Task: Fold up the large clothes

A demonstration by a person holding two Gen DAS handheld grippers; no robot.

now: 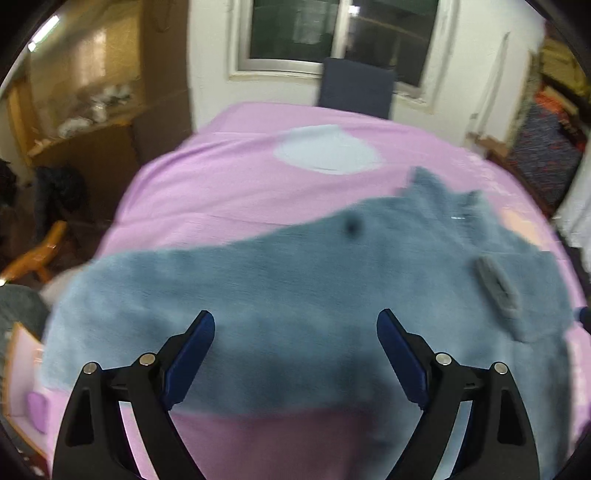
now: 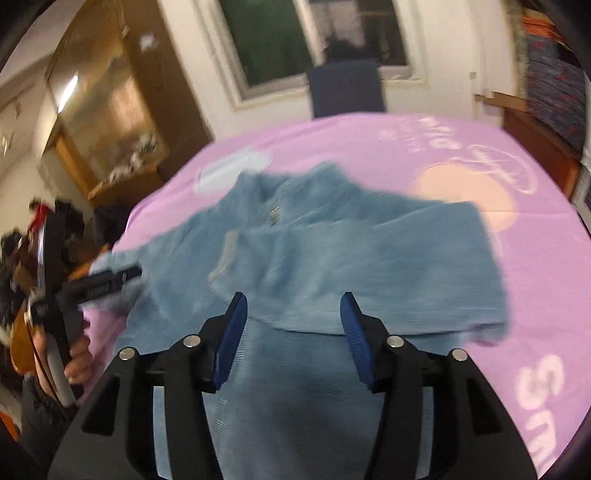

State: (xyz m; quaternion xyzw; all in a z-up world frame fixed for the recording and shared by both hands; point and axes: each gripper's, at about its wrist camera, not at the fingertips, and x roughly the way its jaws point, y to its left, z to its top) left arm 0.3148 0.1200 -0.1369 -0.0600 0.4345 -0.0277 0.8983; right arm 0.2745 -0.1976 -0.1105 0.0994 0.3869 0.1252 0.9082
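A large blue fleece garment [image 1: 295,280] lies spread on the pink sheet [image 1: 221,184] of a bed. It has a grey patch [image 1: 496,291] toward its right. My left gripper [image 1: 295,317] hovers over the garment's near part, jaws wide apart and nothing between them. In the right wrist view the garment [image 2: 332,251] shows a zipper [image 2: 273,214] near the collar, and an upper layer lies over the near part. My right gripper [image 2: 293,299] sits just above that layer's edge, jaws partly apart, and its pads do not press the cloth. A hand [image 2: 79,360] holds the left gripper [image 2: 125,275] at the garment's left edge.
A dark blue chair [image 1: 354,86] stands behind the bed under a window [image 1: 347,33]. To the left is a wooden cabinet [image 1: 74,92]. Stacked fabrics [image 1: 546,147] fill the right side. The sheet carries a pale blue oval print [image 1: 328,149] and a peach circle [image 2: 465,192].
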